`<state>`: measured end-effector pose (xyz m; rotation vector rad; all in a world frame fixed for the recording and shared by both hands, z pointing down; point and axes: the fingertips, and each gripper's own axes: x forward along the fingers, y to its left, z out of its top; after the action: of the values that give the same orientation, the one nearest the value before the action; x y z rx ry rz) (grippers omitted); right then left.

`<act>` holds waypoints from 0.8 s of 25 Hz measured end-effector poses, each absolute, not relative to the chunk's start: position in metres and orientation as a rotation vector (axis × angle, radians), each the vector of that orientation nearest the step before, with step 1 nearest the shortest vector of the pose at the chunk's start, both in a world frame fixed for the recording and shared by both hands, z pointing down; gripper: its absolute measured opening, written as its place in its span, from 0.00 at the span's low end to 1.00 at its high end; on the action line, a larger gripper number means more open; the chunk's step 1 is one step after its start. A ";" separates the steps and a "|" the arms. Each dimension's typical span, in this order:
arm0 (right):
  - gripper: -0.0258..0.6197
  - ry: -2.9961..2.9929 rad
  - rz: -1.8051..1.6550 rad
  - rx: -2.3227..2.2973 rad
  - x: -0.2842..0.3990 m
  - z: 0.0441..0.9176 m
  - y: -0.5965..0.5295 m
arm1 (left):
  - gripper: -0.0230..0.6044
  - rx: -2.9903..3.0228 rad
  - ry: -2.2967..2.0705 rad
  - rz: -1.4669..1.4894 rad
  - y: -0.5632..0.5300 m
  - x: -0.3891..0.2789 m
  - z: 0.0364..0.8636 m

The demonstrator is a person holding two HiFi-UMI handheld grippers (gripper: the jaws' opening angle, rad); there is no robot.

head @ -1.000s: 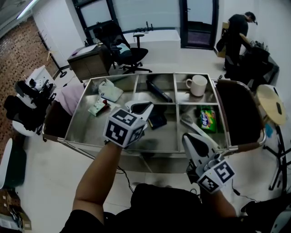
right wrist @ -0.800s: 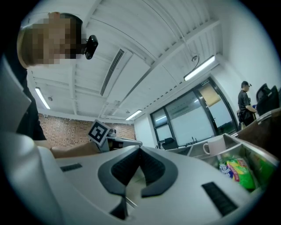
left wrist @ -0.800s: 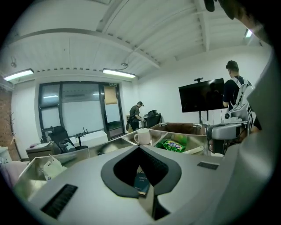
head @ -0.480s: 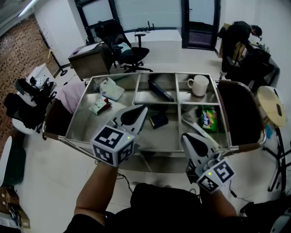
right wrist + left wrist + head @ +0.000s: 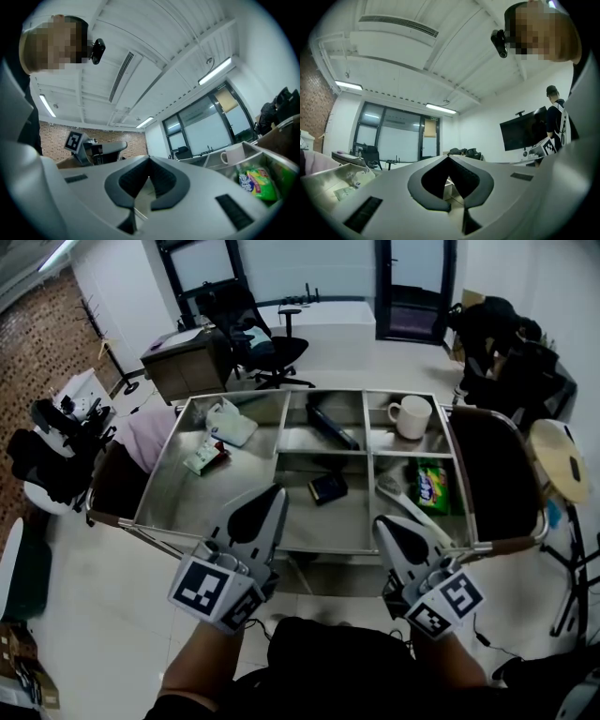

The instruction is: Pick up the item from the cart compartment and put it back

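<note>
The small dark flat box (image 5: 327,487) lay alone on the shiny steel floor of the cart (image 5: 178,493), in its middle front compartment. The left gripper (image 5: 272,495), over it a second earlier, had drawn back to the near rim with its smooth grey jaws pressed together and empty, so the put-back looked finished. The right gripper (image 5: 386,524) sat beside it, likewise closed on nothing.

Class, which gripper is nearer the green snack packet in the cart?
Right. The right gripper hovers just short of the green snack packet; the left gripper is well off to its left.
</note>
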<state>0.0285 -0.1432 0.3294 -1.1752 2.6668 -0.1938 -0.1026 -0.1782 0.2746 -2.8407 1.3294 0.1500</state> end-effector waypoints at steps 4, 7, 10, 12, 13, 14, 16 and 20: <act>0.06 2.669 -0.193 -1.190 0.032 0.332 -0.143 | 0.04 -2.737 1.335 0.313 -0.152 -0.111 0.269; 0.06 2.680 -0.190 -1.201 0.035 0.333 -0.143 | 0.04 -2.702 1.354 0.338 -0.133 -0.119 0.278; 0.06 2.693 -0.172 -1.213 0.036 0.334 -0.143 | 0.04 -2.704 1.377 0.310 -0.124 -0.123 0.293; 0.06 2.705 -0.160 -1.214 0.034 0.335 -0.143 | 0.04 -2.716 1.396 0.297 -0.124 -0.124 0.302; 0.06 2.712 -0.154 -1.211 0.033 0.335 -0.142 | 0.04 -2.719 1.407 0.297 -0.125 -0.125 0.305; 0.06 2.720 -0.153 -1.202 0.031 0.335 -0.141 | 0.04 -2.721 1.416 0.298 -0.126 -0.124 0.307; 0.06 2.727 -0.177 -1.174 0.028 0.335 -0.140 | 0.04 -2.732 1.426 0.293 -0.126 -0.121 0.314; 0.06 2.730 -0.185 -1.166 0.027 0.334 -0.139 | 0.04 -2.764 1.423 0.277 -0.125 -0.113 0.324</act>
<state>0.0272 -0.1391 0.3343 -1.1663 2.7300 -0.1851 -0.1134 -0.1246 0.3243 -2.7641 1.4226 0.2767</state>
